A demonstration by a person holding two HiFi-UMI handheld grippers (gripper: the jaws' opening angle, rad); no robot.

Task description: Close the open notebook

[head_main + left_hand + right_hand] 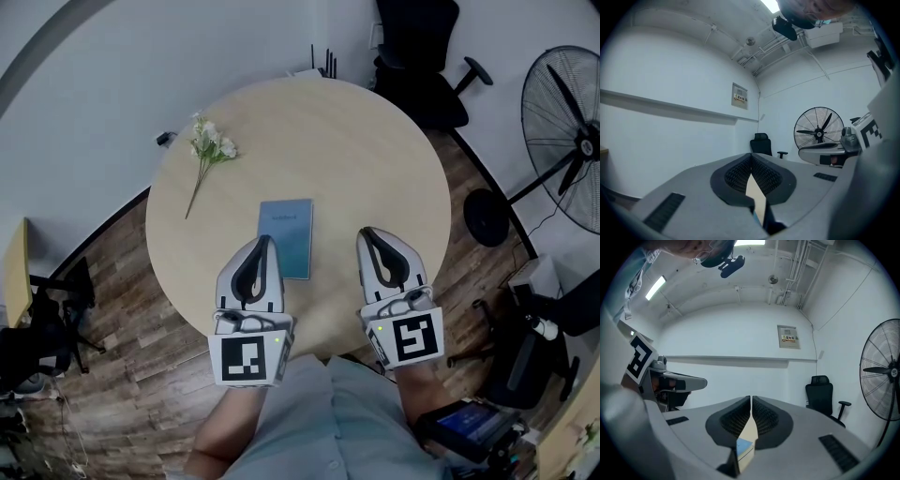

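A blue notebook (285, 236) lies flat on the round wooden table (375, 150) with its cover shut. My left gripper (269, 241) is held level just at the notebook's lower left edge, its jaws shut with nothing between them. In the left gripper view the left gripper's (751, 157) pads meet at the tip. My right gripper (366, 232) hovers to the right of the notebook, apart from it, with its jaws shut and empty too. Through the slit under the right gripper's (751, 399) closed tips, a corner of the notebook (743, 446) shows.
A sprig of white flowers (210, 150) lies at the table's far left. A black office chair (419, 56) stands beyond the table, and a standing fan (562, 141) at the right. A dark chair (47, 319) sits on the wooden floor at the left.
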